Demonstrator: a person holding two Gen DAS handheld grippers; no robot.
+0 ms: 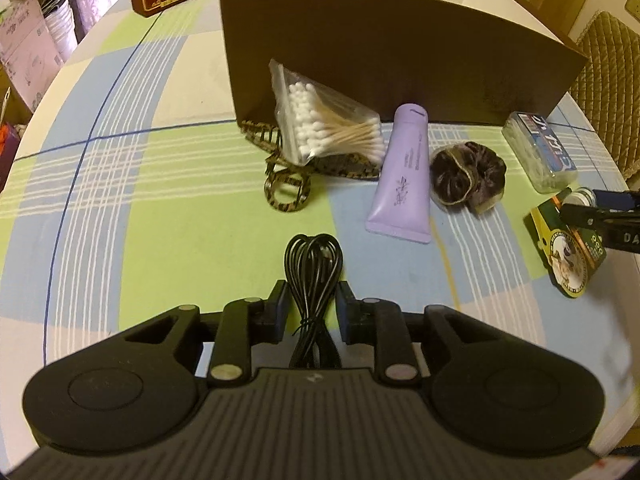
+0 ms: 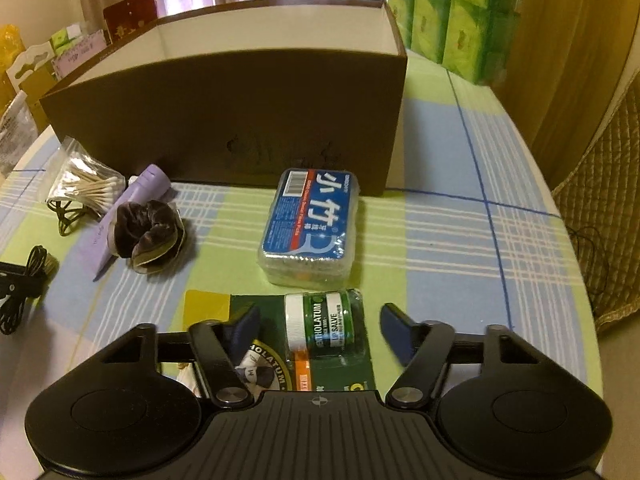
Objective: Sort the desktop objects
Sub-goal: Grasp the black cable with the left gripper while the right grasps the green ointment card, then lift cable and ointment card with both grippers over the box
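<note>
At the bottom centre of the left wrist view, the left gripper (image 1: 312, 304) has its fingers drawn in on either side of a coiled black cable (image 1: 313, 280), though actual contact cannot be told. Low in the right wrist view, the right gripper (image 2: 318, 326) stands spread wide over a carded lip salve jar (image 2: 320, 326) lying on the checked tablecloth (image 2: 440, 240). Above both, in mid-frame, a brown box (image 2: 240, 120) stands open, with a blue-labelled floss pick case (image 2: 310, 226), a dark scrunchie (image 1: 466, 176), a lilac tube (image 1: 404, 176) and a bag of cotton swabs (image 1: 328, 124) lying before it.
</note>
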